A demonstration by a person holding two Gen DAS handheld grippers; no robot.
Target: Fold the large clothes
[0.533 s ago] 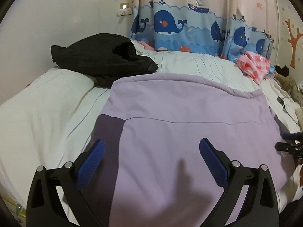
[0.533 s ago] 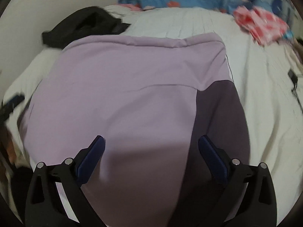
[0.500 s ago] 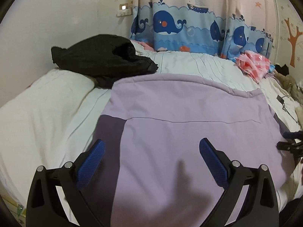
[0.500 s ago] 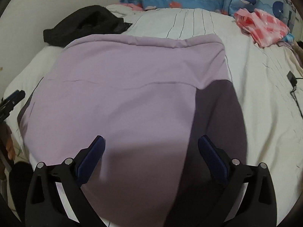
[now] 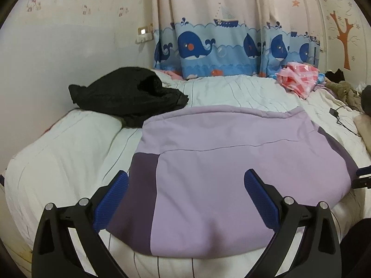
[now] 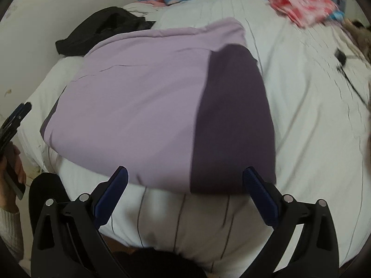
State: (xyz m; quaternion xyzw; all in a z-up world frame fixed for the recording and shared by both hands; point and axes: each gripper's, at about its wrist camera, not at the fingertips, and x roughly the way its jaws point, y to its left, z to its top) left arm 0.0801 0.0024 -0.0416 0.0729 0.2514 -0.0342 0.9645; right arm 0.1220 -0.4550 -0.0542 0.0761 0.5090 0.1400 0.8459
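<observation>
A large lilac garment (image 5: pixel 227 162) with dark purple side panels lies folded flat on the white bed; the right wrist view shows it too (image 6: pixel 143 97), with a wide dark purple panel (image 6: pixel 231 120) on its right. My left gripper (image 5: pixel 185 180) hangs open over its near left part, nothing between the blue pads. My right gripper (image 6: pixel 185 176) is open above the garment's near edge, holding nothing. The right gripper's tip shows at the far right of the left wrist view (image 5: pixel 363 177), and the left gripper at the left edge of the right wrist view (image 6: pixel 14 120).
A black garment (image 5: pixel 129 95) is heaped at the back left by the wall. A pink checked cloth (image 5: pixel 299 78) lies at the back right near the whale curtain (image 5: pixel 220 48). A cable with a small black plug (image 5: pixel 335 112) trails on the right. A hand and sleeve (image 6: pixel 9 185) appear left.
Both grippers have pulled back toward the bed's near edge, so the garment's front edge and the striped sheet below it now show. The right view is blurred by motion. The garment lies unchanged.
</observation>
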